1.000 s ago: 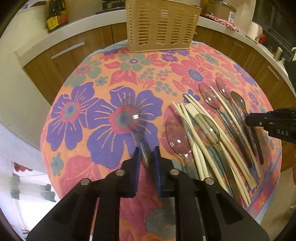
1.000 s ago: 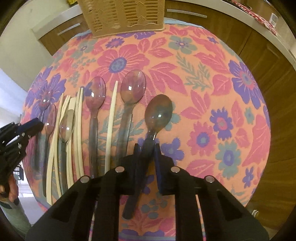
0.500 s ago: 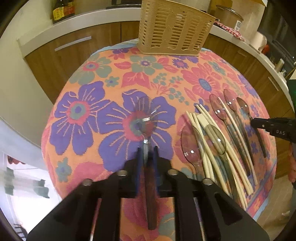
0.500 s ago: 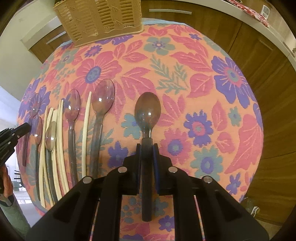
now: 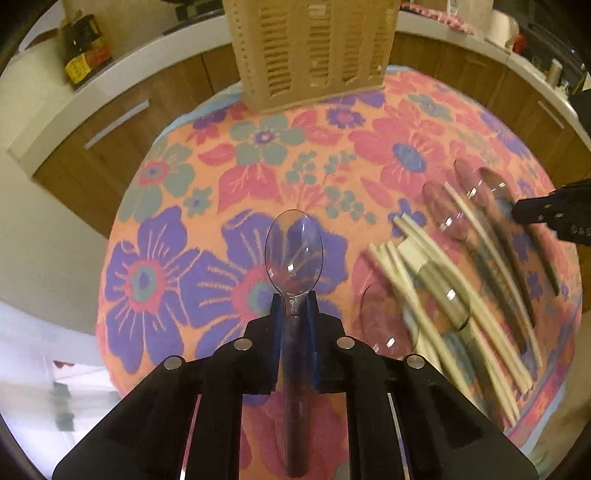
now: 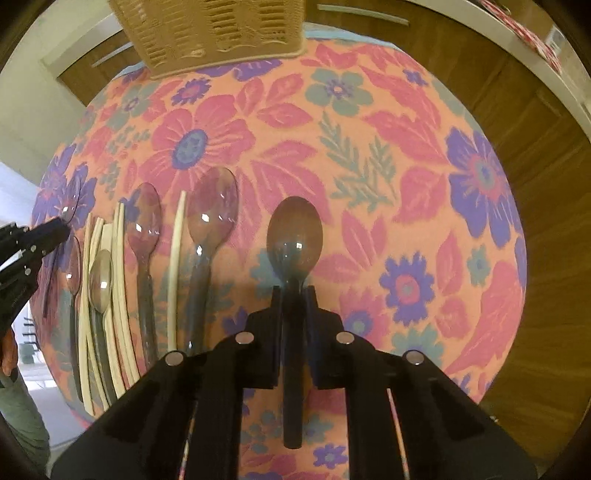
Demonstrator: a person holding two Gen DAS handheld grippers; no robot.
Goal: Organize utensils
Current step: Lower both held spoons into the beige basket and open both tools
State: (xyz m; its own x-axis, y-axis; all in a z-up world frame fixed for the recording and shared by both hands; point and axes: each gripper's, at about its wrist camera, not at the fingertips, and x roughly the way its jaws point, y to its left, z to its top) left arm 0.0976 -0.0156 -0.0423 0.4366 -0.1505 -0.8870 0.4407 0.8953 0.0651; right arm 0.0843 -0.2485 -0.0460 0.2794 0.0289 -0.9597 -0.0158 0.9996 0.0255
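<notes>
My left gripper (image 5: 293, 301) is shut on the handle of a clear plastic spoon (image 5: 294, 253), held above the flowered tablecloth (image 5: 258, 173), bowl pointing toward the beige slotted basket (image 5: 310, 48) at the far edge. My right gripper (image 6: 293, 295) is shut on the handle of a dark smoky spoon (image 6: 294, 234), also lifted, with the basket (image 6: 214, 33) ahead and to the left. The left gripper shows at the left edge of the right wrist view (image 6: 48, 232); the right gripper shows at the right edge of the left wrist view (image 5: 535, 212).
Several clear spoons (image 6: 212, 206) and cream chopsticks (image 6: 175, 269) lie in a row on the cloth, to the right of the left gripper (image 5: 454, 291). Wooden cabinets (image 5: 122, 122) and a white counter ring the table. A dark bottle (image 5: 86, 51) stands on the counter.
Both grippers have risen with their spoons and moved toward the basket, which now looks closer. The left spoon has swung straight in line with the fingers.
</notes>
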